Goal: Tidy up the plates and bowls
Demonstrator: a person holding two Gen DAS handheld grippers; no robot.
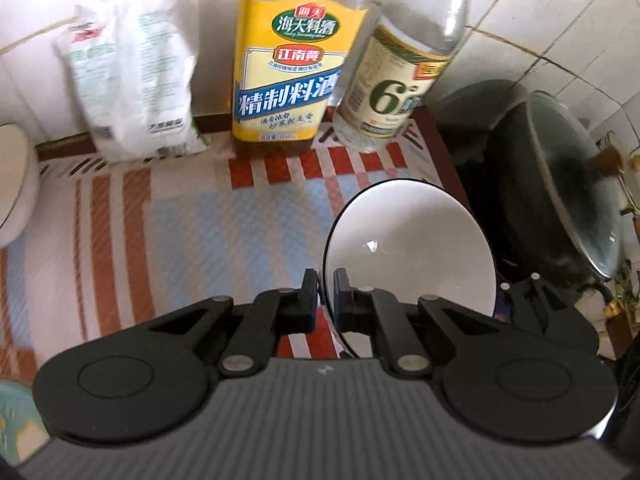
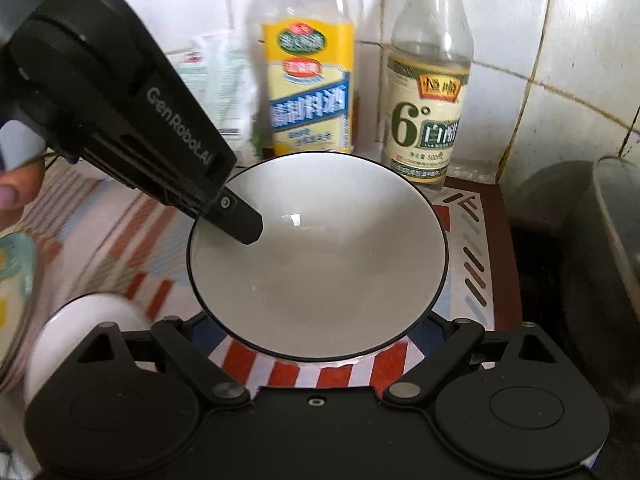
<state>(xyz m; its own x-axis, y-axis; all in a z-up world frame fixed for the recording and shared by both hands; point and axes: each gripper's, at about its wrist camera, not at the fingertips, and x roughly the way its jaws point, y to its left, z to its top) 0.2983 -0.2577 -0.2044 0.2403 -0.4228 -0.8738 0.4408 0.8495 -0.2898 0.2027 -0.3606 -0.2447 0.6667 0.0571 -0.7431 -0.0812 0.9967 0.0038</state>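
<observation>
A white bowl point(image 1: 408, 256) with a thin black rim hangs tilted above the striped tablecloth point(image 1: 180, 240). My left gripper point(image 1: 325, 280) is shut on its near-left rim, one pad inside and one outside. In the right wrist view the same bowl point(image 2: 320, 264) fills the middle, and the left gripper point(image 2: 240, 224) comes in from the upper left and pinches its rim. My right gripper point(image 2: 316, 354) sits just below and in front of the bowl with its linkage spread wide. Its fingertips are hidden under the bowl, and I see nothing held in them.
A yellow-labelled cooking wine bottle point(image 1: 288, 80), a clear vinegar bottle point(image 1: 392, 88) and a white bag point(image 1: 132, 92) stand along the tiled wall. A dark wok with a glass lid point(image 1: 560, 184) sits to the right. Another white bowl point(image 1: 12, 184) and a teal-patterned dish point(image 2: 12, 280) lie left.
</observation>
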